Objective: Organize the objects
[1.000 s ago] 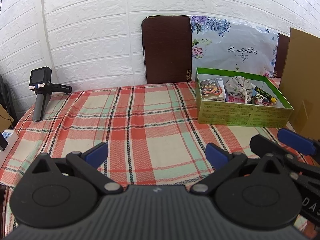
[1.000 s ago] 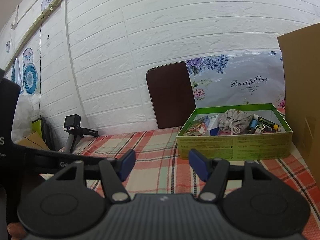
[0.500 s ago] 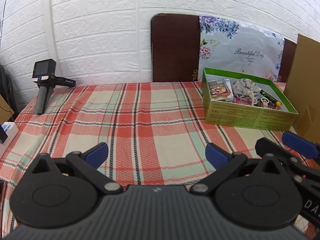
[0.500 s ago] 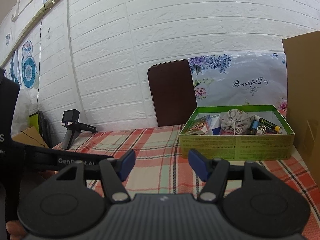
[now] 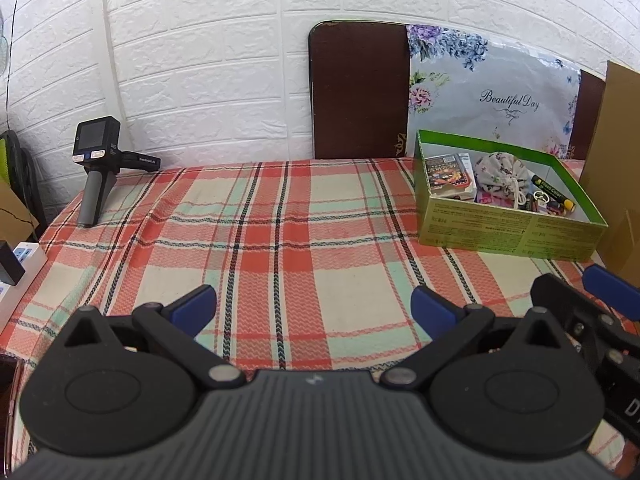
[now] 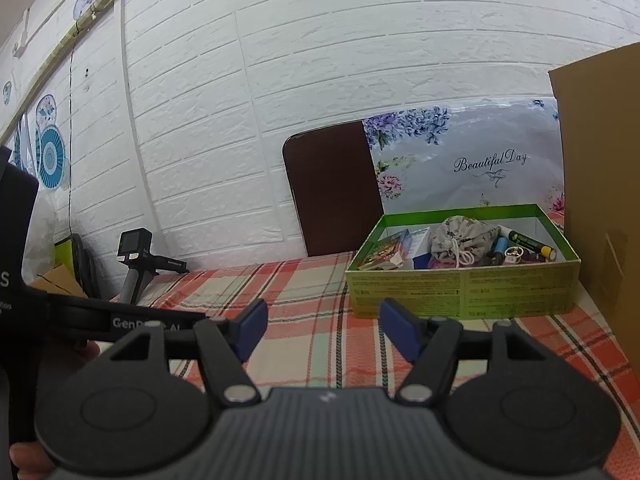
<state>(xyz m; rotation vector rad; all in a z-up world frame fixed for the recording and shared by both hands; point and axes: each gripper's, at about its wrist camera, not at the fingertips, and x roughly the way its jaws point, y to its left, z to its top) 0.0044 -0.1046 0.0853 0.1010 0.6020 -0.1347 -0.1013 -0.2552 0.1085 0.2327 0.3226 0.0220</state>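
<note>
A green open box (image 5: 508, 232) stands at the far right of the plaid-covered table (image 5: 280, 240); it also shows in the right wrist view (image 6: 460, 292). It holds a card pack (image 5: 446, 170), a floral drawstring pouch (image 5: 502, 172), a yellow-black marker (image 5: 554, 194) and small items. My left gripper (image 5: 314, 304) is open and empty above the table's near part. My right gripper (image 6: 320, 330) is open and empty, short of the box.
A black handheld device (image 5: 98, 168) stands at the far left by the white brick wall. A brown board (image 5: 360, 92) and a floral bag (image 5: 492, 92) lean at the back. A cardboard panel (image 5: 618, 160) stands right of the box. A power strip (image 5: 20, 264) lies off the left edge.
Both grippers have drawn back and shifted a little, so the box looks slightly farther and the view has turned. Both stay open and empty.
</note>
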